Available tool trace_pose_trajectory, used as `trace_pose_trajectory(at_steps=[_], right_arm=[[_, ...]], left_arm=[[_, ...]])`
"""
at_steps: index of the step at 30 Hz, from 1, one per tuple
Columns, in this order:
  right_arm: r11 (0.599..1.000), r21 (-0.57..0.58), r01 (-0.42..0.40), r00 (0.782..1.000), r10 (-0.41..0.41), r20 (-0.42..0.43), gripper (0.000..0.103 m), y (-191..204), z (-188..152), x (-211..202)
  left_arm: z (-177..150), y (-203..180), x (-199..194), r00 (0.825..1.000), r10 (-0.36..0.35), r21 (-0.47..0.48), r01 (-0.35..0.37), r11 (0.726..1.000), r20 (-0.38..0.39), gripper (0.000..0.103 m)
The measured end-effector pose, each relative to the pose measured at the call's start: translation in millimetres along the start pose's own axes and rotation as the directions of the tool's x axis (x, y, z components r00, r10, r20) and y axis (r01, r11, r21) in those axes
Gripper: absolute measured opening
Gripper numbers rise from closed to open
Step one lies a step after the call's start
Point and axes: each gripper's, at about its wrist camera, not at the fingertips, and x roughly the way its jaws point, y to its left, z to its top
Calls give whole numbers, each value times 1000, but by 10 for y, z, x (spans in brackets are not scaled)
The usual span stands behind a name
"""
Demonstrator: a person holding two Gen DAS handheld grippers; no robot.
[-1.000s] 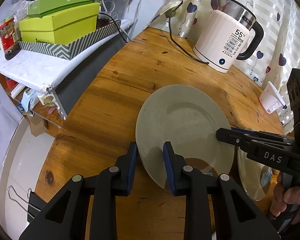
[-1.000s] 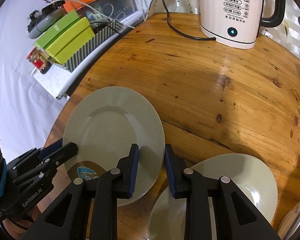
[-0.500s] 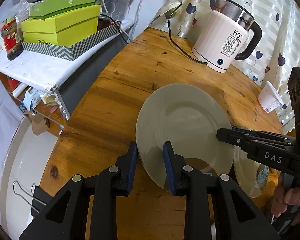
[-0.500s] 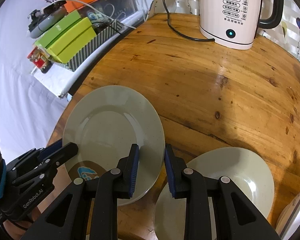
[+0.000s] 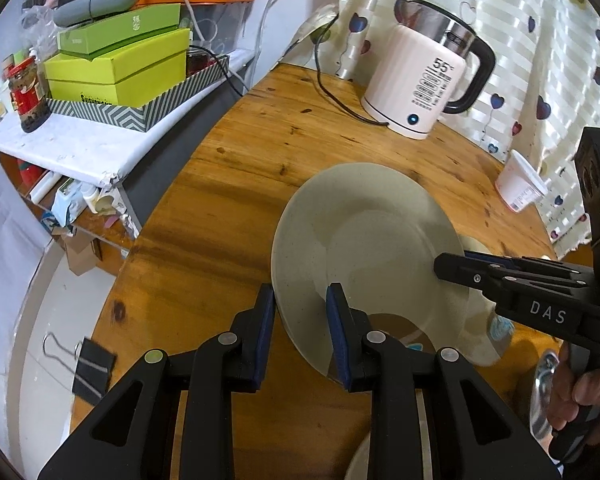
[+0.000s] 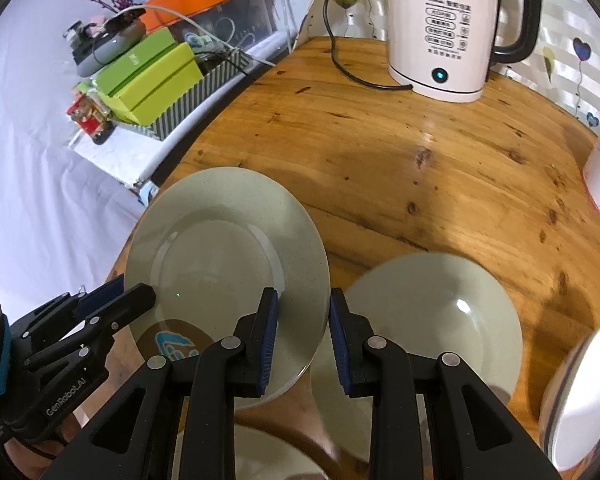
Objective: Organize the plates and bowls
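Right now both grippers straddle the rim of one grey-green plate (image 5: 364,240) over the round wooden bench (image 5: 260,152). From the left wrist view, the left gripper (image 5: 300,320) has its blue-padded fingers (image 5: 265,328) on either side of the plate's near-left edge, with a visible gap between pad and rim on the inner side, so they look released rather than clenched. The right gripper (image 6: 303,322) straddles the opposite edge of the same plate (image 6: 224,248), its fingers (image 6: 269,332) likewise parted. Whether either pad actually touches the rim I cannot tell. Just to the right of that plate lies a second plate (image 6: 432,320) of the same colour, flat on the bench, its left edge tucked beneath the first. A white bowl (image 6: 580,392) shows at the far right edge. At the back of the bench stands a white kettle (image 6: 444,28) with its black cord, and a white cup (image 5: 520,188) sits near the curtain.
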Motion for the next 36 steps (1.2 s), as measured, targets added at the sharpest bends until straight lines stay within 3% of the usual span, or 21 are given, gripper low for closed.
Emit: trace_pose_trajectory(at_steps=[17,36], right_arm=[[1000,20,3,1000,-3,6,25,28,-716,-462],[998,65,7,999,-4,-46,25,-53,-1479,-531]], left_arm=[[-537,-250,-445,1000,-23,45,23,999,-11,27],[-1089,-431,-504,997,-28,76,34,997,-77,27]])
